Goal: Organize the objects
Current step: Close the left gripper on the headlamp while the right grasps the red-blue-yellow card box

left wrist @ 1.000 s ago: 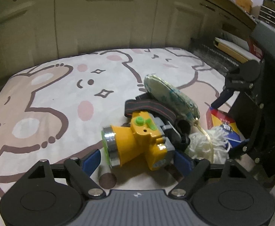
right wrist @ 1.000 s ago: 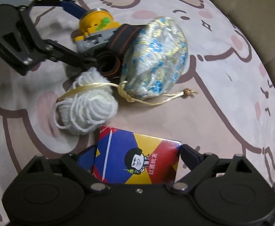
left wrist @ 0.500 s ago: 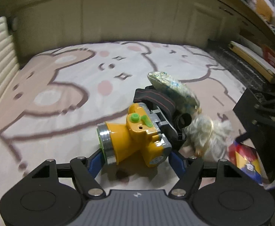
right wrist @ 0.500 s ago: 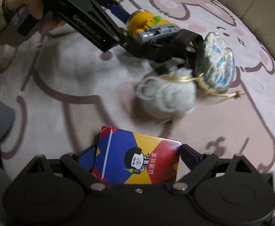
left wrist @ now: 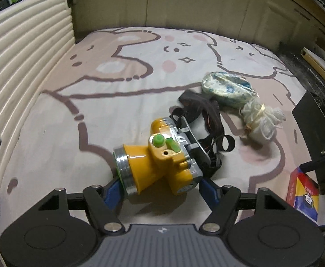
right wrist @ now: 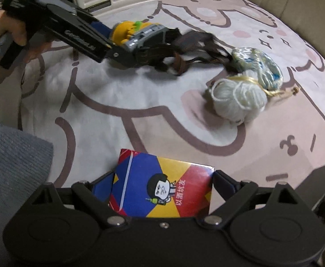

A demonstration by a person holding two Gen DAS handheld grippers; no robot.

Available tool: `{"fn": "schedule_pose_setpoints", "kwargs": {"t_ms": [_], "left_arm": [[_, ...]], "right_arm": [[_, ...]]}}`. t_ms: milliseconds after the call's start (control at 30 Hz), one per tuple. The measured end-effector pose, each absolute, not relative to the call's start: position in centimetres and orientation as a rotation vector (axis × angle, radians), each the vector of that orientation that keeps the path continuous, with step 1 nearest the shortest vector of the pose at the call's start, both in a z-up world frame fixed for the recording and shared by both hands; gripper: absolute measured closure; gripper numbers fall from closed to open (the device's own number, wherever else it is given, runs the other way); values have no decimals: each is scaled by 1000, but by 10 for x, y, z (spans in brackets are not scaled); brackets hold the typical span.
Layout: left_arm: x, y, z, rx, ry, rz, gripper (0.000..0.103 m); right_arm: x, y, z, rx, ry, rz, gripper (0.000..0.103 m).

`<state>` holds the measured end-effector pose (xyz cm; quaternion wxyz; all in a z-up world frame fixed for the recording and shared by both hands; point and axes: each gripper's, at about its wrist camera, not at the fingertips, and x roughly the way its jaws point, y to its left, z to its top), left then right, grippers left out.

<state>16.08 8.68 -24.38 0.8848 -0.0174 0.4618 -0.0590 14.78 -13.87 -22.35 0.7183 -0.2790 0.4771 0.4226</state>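
1. Headlamp (left wrist: 160, 158) lies on bedsheet (left wrist: 109, 111), between left gripper (left wrist: 160, 191) pads, strap (left wrist: 204, 115) trailing behind.
2. Drawstring pouch (left wrist: 227, 89) beyond strap; yarn ball (left wrist: 260, 120) touching pouch, nearer camera.
3. Card box (right wrist: 162, 187) sits in right gripper (right wrist: 162, 189), well apart from yarn.

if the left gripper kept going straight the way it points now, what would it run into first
Apart from the yellow headlamp clamped in the left gripper, the lamp's black strap lies first in that line, then probably the blue-patterned drawstring pouch. Depth is hard to judge.
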Motion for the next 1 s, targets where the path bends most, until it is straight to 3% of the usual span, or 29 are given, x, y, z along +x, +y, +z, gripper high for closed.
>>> {"fn": "schedule_pose_setpoints", "kwargs": {"t_ms": [333,500,600,867,1000], "left_arm": [[150,69,-237,-104,1008,-296,25],[141,62,-223,-6,1023,-367,26],[144,64,-210,72,1020,-372,34],[185,55,-201,306,1063,-394,35],[203,47,-218,389,1149,-442,43]], "right_arm": [[156,-150,-226,-457,1138,885,8],[157,-152,-226,-435,1126,881,11],[156,-153,-226,-430,1122,879,12],[157,-152,-226,-421,1128,868,12],[158,-152,-227,-418,1130,865,12]]}}
